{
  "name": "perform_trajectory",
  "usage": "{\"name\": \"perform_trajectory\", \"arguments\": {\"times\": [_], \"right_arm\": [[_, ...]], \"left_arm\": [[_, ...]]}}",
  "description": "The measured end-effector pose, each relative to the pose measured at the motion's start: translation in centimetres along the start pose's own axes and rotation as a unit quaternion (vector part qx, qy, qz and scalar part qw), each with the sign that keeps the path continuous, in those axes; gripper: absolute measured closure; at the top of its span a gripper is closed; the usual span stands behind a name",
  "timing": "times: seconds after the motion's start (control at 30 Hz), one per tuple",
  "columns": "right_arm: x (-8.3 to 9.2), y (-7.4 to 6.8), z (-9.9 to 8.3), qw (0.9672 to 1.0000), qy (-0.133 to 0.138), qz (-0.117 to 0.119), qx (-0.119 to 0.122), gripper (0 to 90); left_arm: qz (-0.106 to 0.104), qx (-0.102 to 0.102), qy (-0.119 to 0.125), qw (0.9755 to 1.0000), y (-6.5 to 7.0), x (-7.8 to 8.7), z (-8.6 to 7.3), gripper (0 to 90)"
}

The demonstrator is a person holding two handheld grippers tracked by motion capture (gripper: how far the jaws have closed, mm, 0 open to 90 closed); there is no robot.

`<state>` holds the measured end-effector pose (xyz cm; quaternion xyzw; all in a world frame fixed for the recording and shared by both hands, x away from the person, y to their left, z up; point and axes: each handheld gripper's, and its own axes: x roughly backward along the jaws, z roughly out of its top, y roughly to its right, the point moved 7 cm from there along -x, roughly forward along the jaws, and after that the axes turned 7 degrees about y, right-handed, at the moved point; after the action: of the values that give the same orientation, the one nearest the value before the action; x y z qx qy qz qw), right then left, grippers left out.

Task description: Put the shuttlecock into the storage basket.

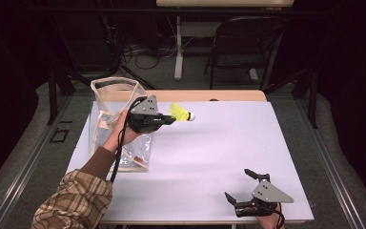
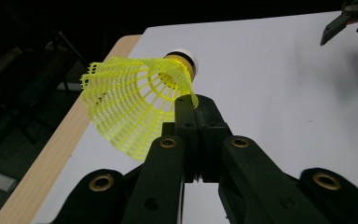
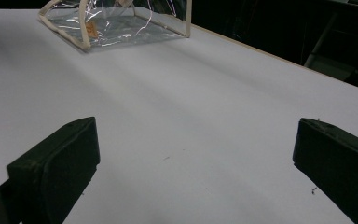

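A yellow shuttlecock [image 1: 182, 113] with a white cork tip hangs above the white table top [image 1: 228, 143], pinched by the rim of its mesh skirt. My left gripper [image 1: 170, 119] is shut on that skirt; in the left gripper view its closed tips [image 2: 196, 106] clamp the edge of the shuttlecock [image 2: 135, 100], cork pointing away. A clear plastic bag [image 1: 116, 119] with cream trim stands just left of that hand. Near the front right edge, my right gripper [image 1: 240, 186] rests open, its jaws wide apart over bare table [image 3: 191, 116] with nothing between them.
The clear bag [image 3: 116, 23] lies at the far end in the right gripper view. Behind the table stand a folding chair [image 1: 245, 43], a table leg [image 1: 178, 52] and floor cables. A wooden edge [image 1: 209, 95] runs along the table's back.
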<state>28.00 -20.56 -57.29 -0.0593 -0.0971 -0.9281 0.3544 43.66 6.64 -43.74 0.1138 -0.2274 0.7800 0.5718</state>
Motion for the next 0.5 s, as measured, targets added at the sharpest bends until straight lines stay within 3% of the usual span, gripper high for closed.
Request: {"name": "perform_trajectory", "arguments": {"times": [0.5], "right_arm": [[0.0, 0.0, 0.0, 1.0000, -0.002, 0.000, 0.000, 0.2]], "left_arm": [[0.018, 0.003, 0.001, 0.9998, -1.4, 0.8, 0.3, 89.6]]}}
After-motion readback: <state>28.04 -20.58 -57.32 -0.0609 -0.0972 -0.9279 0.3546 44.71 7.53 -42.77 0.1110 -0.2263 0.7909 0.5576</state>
